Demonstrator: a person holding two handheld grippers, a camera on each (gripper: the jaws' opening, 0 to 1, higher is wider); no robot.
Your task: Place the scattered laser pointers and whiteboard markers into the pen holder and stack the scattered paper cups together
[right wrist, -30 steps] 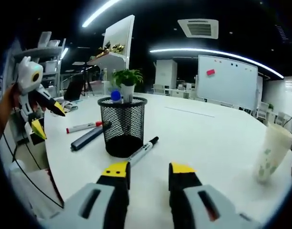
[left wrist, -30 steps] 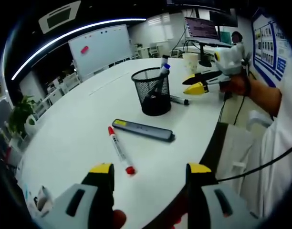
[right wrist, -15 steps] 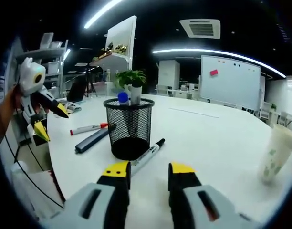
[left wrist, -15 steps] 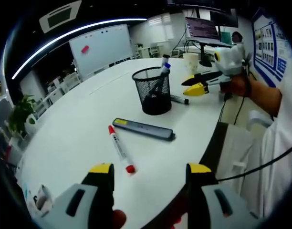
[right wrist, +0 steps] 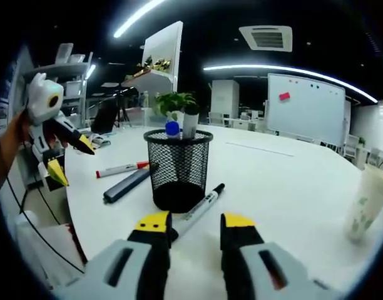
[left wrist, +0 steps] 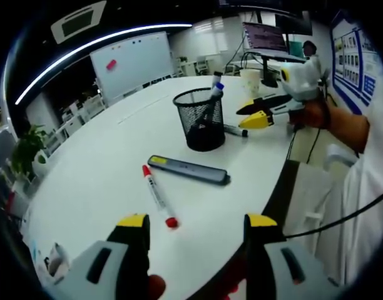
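In the left gripper view, a red-capped whiteboard marker [left wrist: 157, 195] and a flat grey laser pointer [left wrist: 188, 169] lie on the white table [left wrist: 97, 169], just ahead of my open left gripper [left wrist: 198, 222]. Beyond them stands the black mesh pen holder [left wrist: 199, 119] with two markers in it. A black marker [left wrist: 234, 130] lies at its right. My right gripper [left wrist: 248, 115] hovers beside that marker. In the right gripper view, my open right gripper [right wrist: 195, 222] sits over the near end of the black marker [right wrist: 201, 205], before the holder [right wrist: 179, 169]. The left gripper [right wrist: 71, 159] shows at the far left.
A paper cup [right wrist: 363, 203] stands at the right of the right gripper view, and a paper cup [left wrist: 249, 80] shows behind the holder. A person's sleeve [left wrist: 367, 187] and the table edge run down the right. A monitor [left wrist: 263, 37] and a whiteboard [left wrist: 132, 62] stand behind.
The right gripper has edged forward toward the pen holder and the black marker, which now reaches between its jaw tips. The left gripper has stayed still.
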